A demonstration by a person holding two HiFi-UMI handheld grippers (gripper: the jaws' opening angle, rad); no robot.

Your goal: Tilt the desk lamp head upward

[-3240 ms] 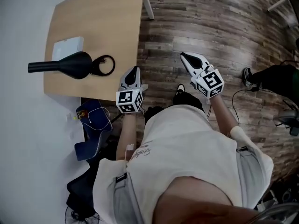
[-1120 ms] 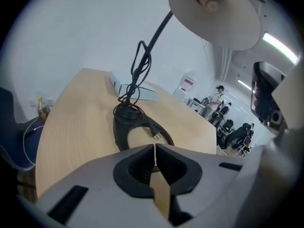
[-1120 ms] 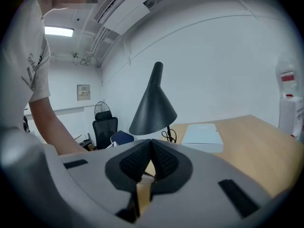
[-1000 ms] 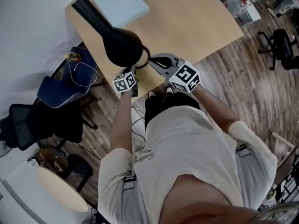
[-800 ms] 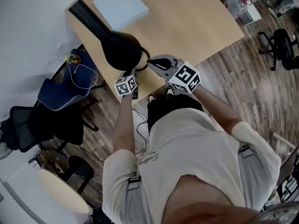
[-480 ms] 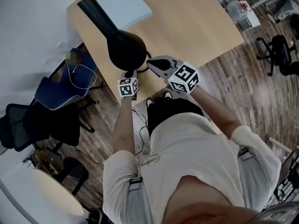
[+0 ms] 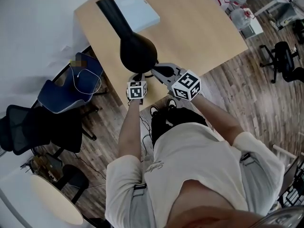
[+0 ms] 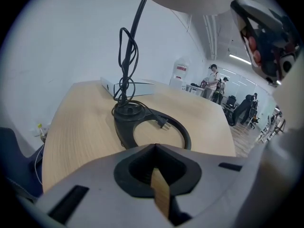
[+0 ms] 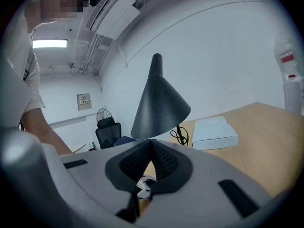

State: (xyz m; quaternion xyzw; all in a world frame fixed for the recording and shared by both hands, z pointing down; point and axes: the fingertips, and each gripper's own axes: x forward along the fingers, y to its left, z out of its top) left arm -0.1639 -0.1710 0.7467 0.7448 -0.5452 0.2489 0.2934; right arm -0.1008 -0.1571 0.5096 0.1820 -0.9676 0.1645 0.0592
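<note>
Head view: the desk lamp head, a black cone, stood at upper centre over the desk, just above the left gripper and the right gripper. A flat white box lay at the upper edge, its contents unseen. Each gripper view showed its own jaws pressed together with nothing between them. The left gripper view showed the ring base and the wrapped cord, which the shade largely hid in the head view.

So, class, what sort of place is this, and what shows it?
Probably an office: a light wooden desk with a black cone-shaded desk lamp, black swivel chairs on wood-plank flooring.
</note>
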